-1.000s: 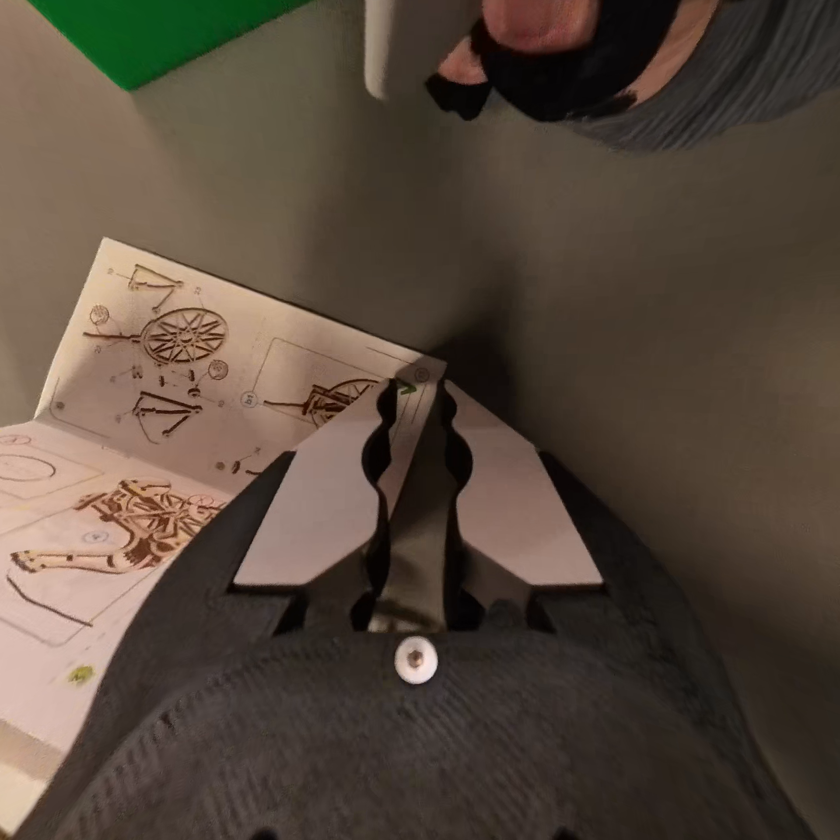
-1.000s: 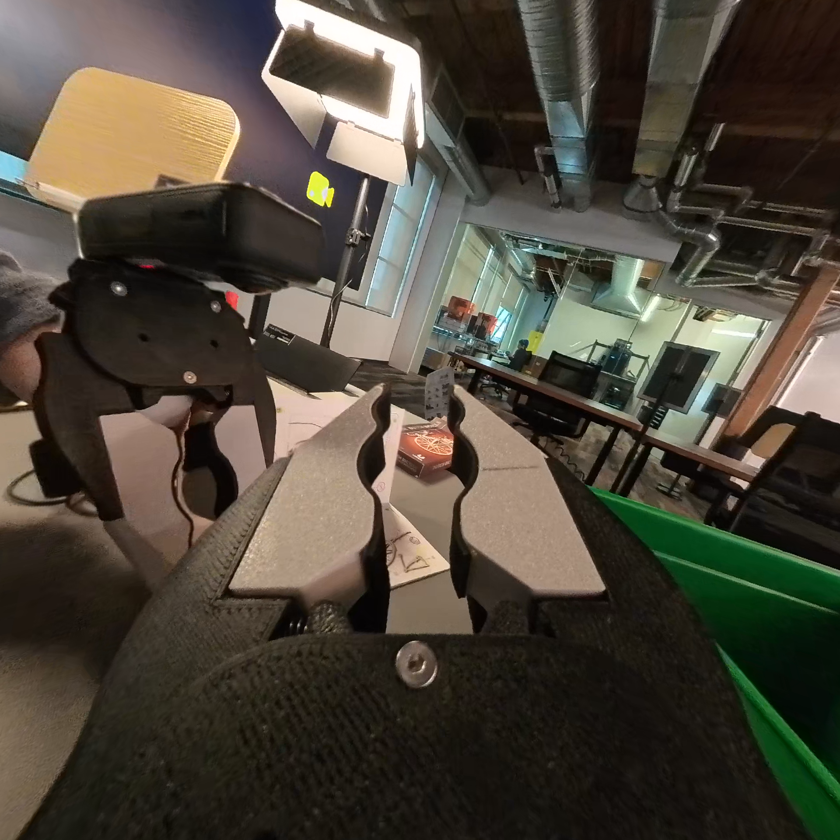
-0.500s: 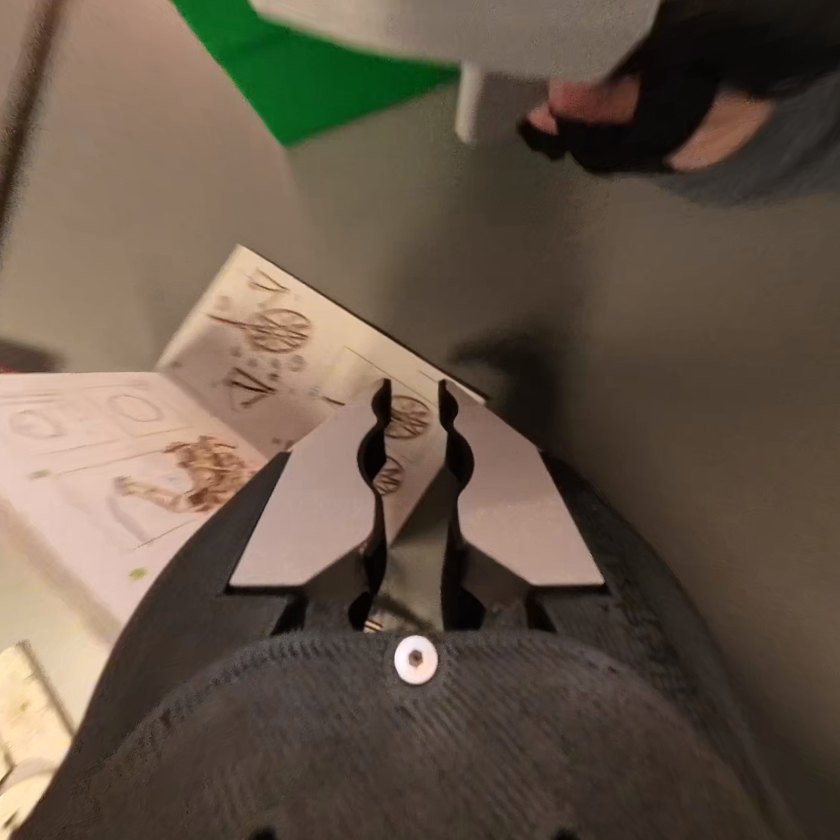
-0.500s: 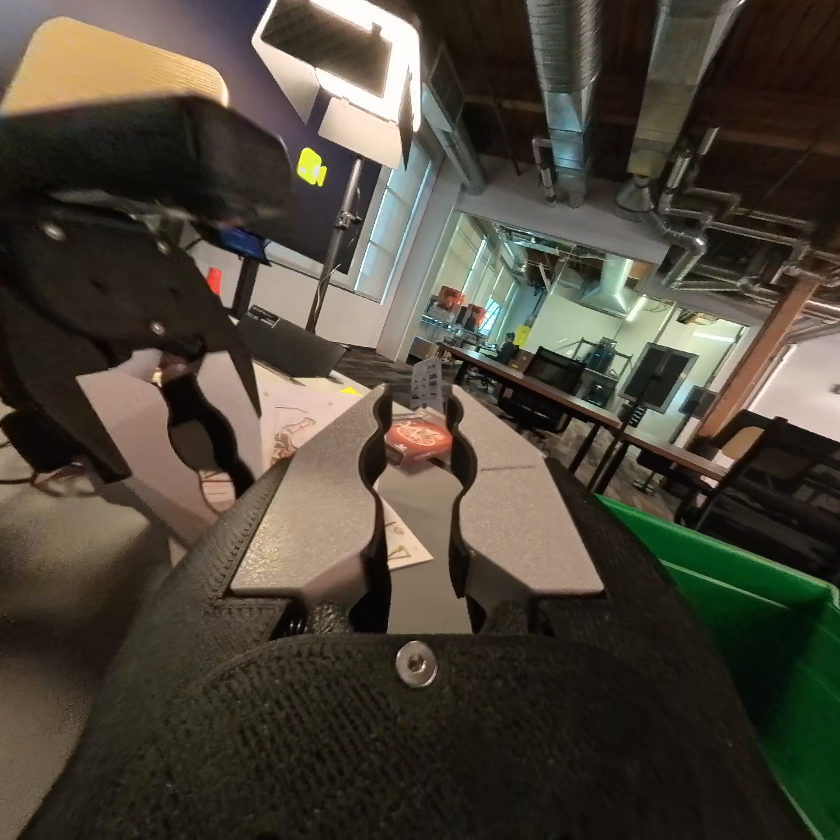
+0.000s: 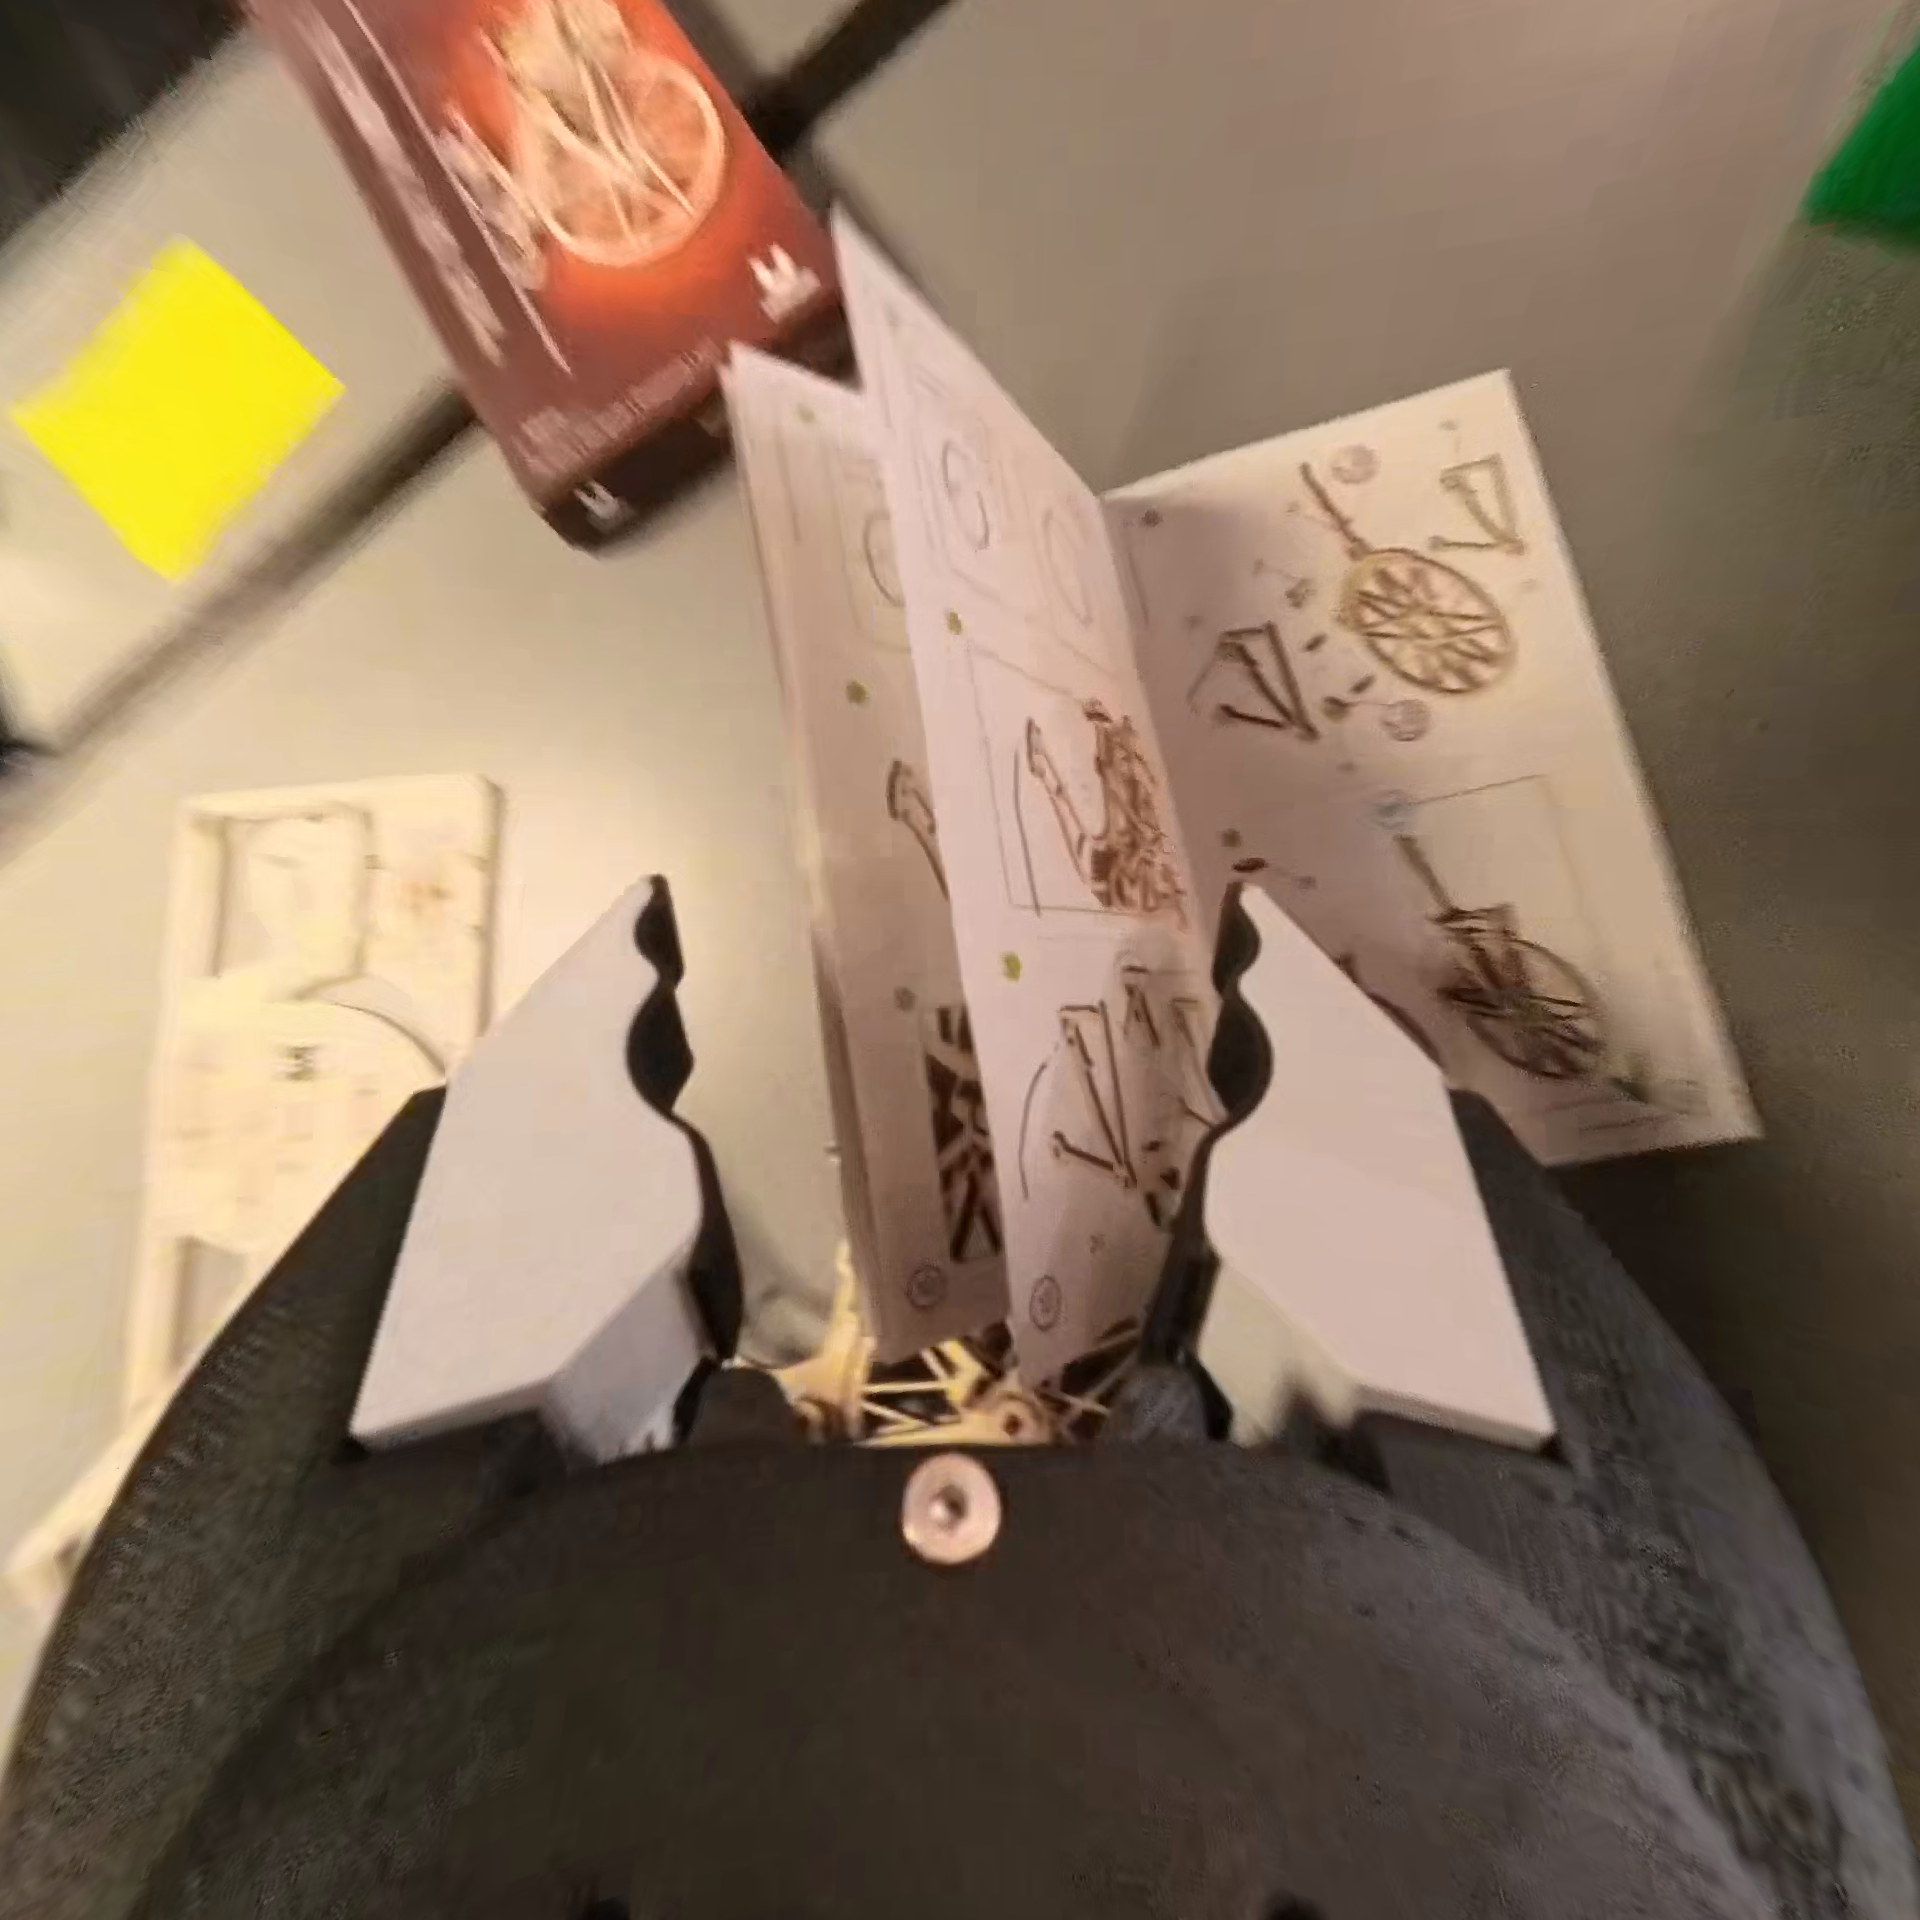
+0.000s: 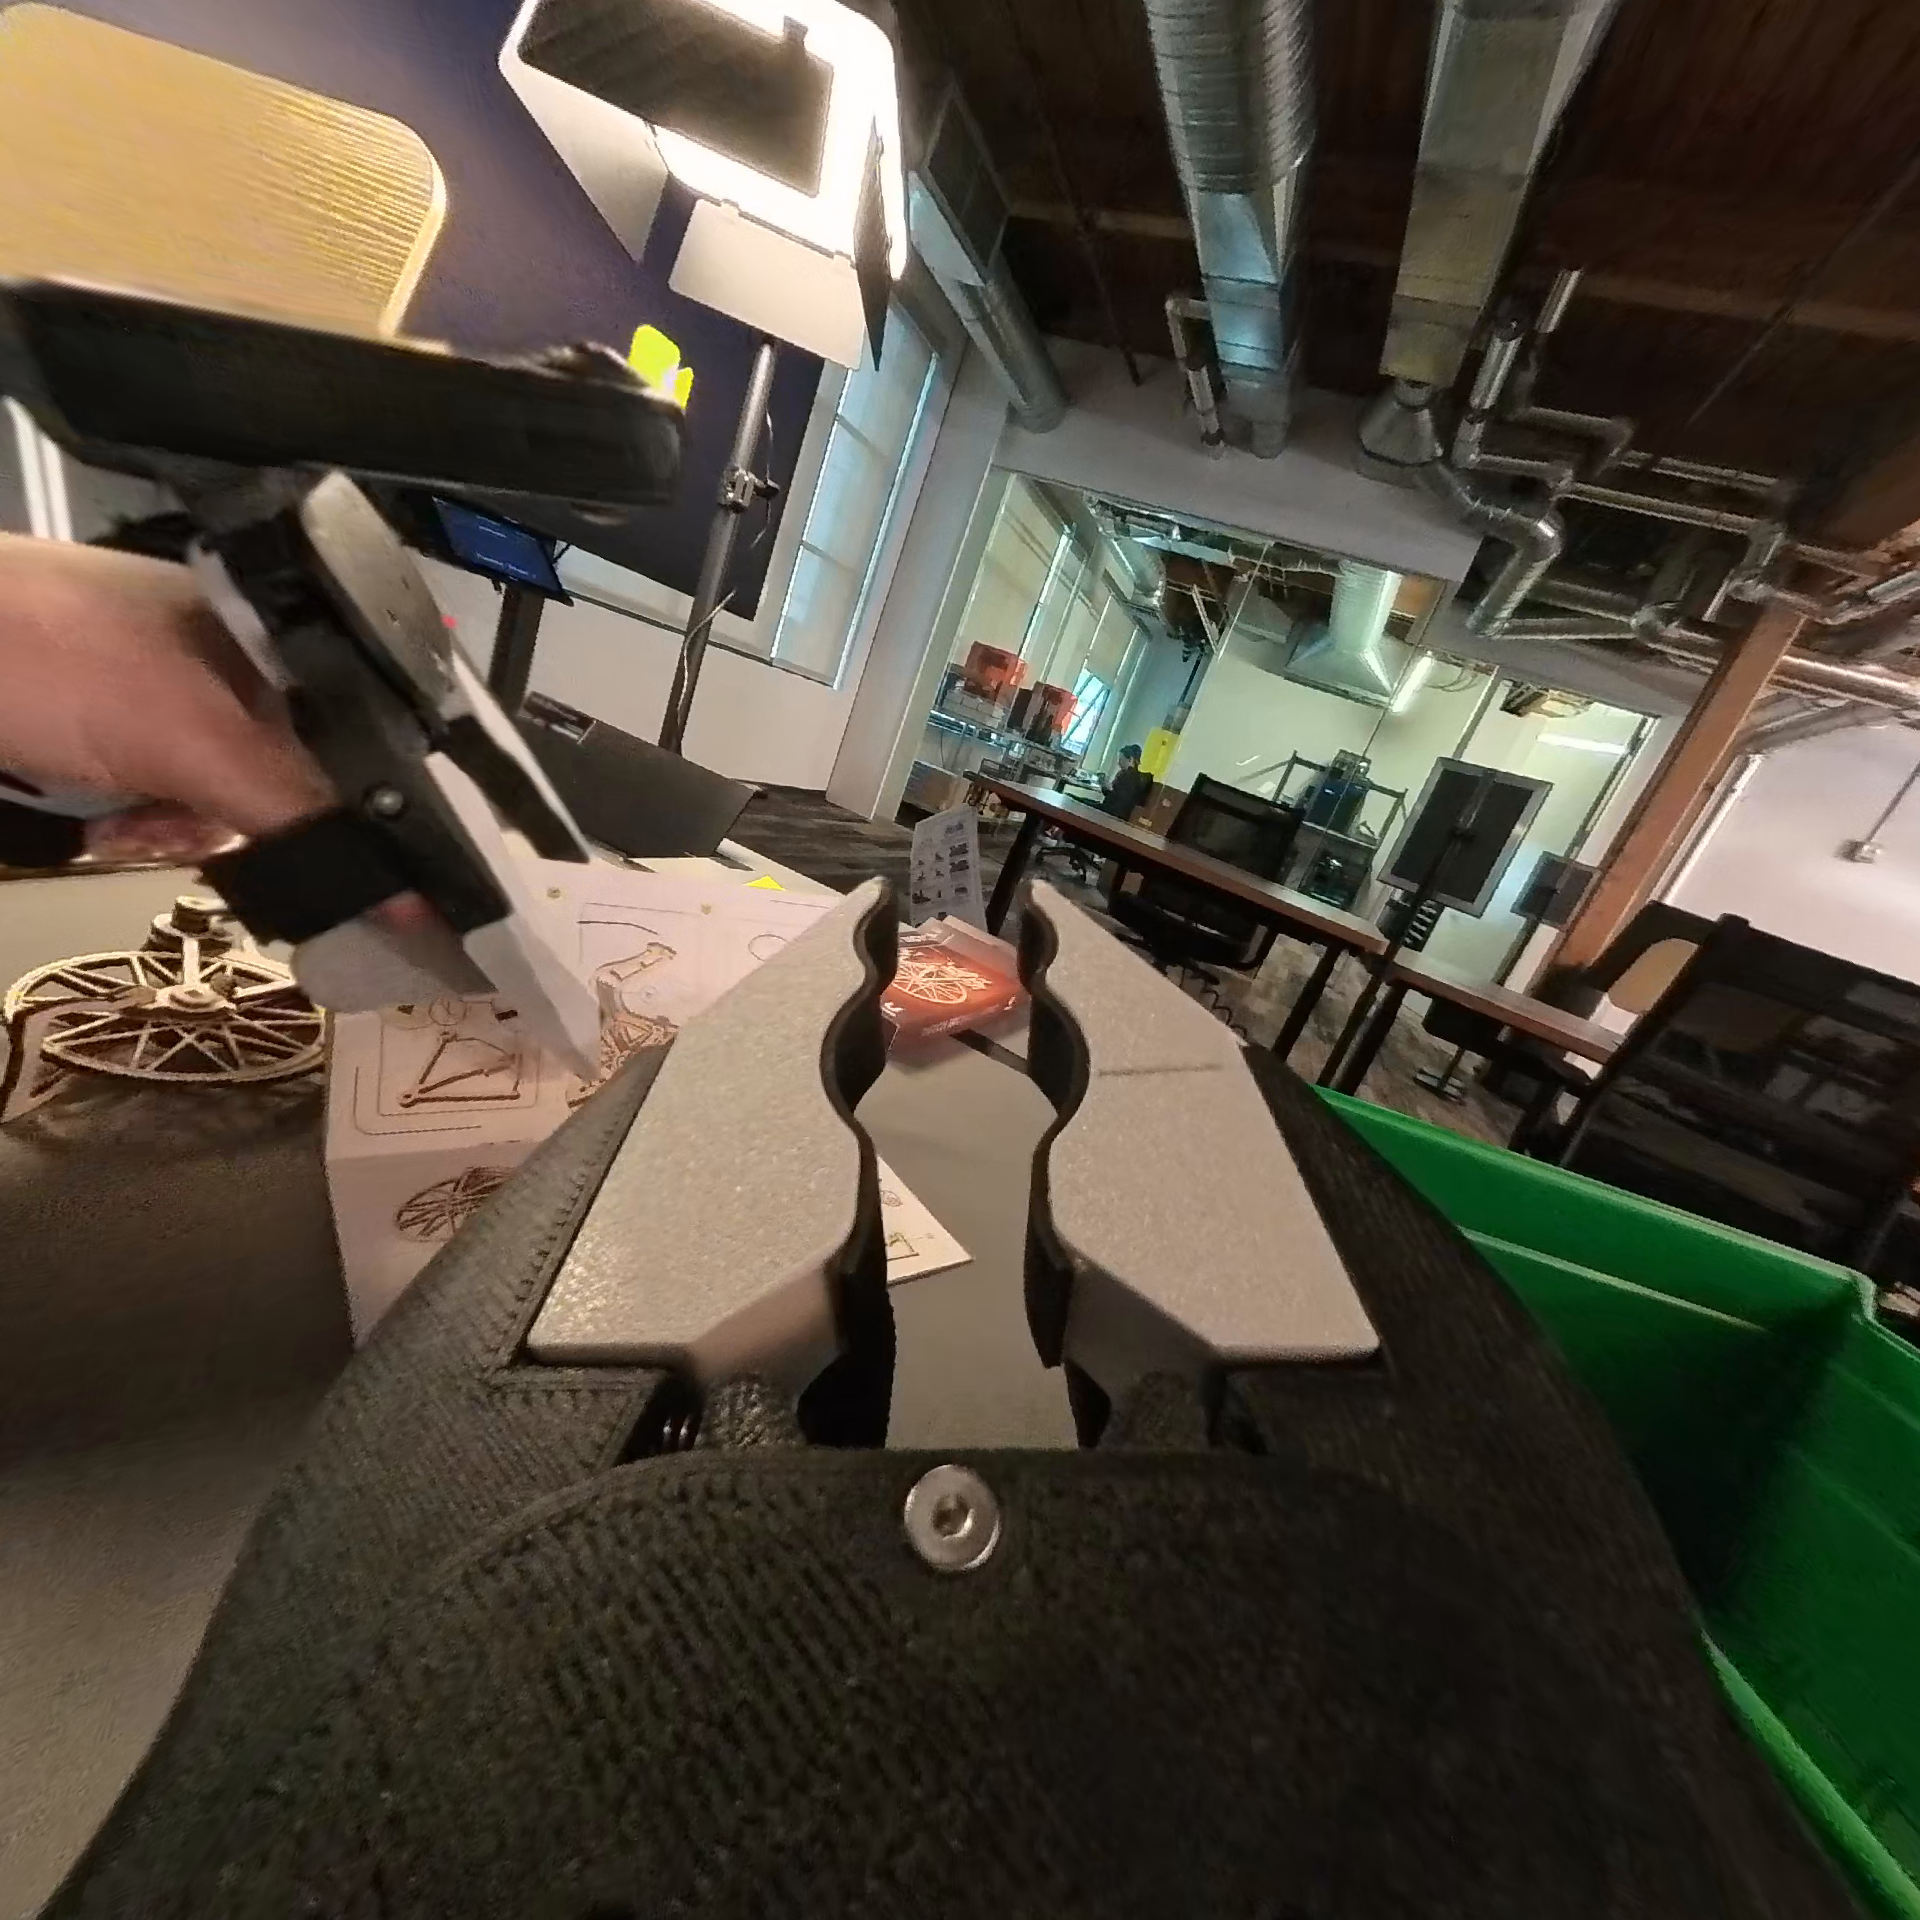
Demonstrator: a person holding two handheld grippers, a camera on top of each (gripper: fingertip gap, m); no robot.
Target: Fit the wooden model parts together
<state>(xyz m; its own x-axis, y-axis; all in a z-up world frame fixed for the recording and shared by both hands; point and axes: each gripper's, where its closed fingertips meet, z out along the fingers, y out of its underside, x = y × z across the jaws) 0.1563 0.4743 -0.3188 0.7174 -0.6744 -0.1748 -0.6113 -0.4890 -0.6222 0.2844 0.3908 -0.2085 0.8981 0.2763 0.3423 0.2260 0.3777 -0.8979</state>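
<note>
left wrist view: spread left claw (image 5: 951,914) over booklet (image 5: 1049,852)

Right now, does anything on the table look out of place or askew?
Only the instruction booklet: a few pages stand up from the fold instead of lying flat, right between the open left tongs. The red box and the wooden wheel assembly lie flat on the table; nothing looks spilled or broken.

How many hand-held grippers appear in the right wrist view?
2: the right gripper fills the foreground, jaws apart; the left gripper is at the left, over the instruction booklet.
</note>
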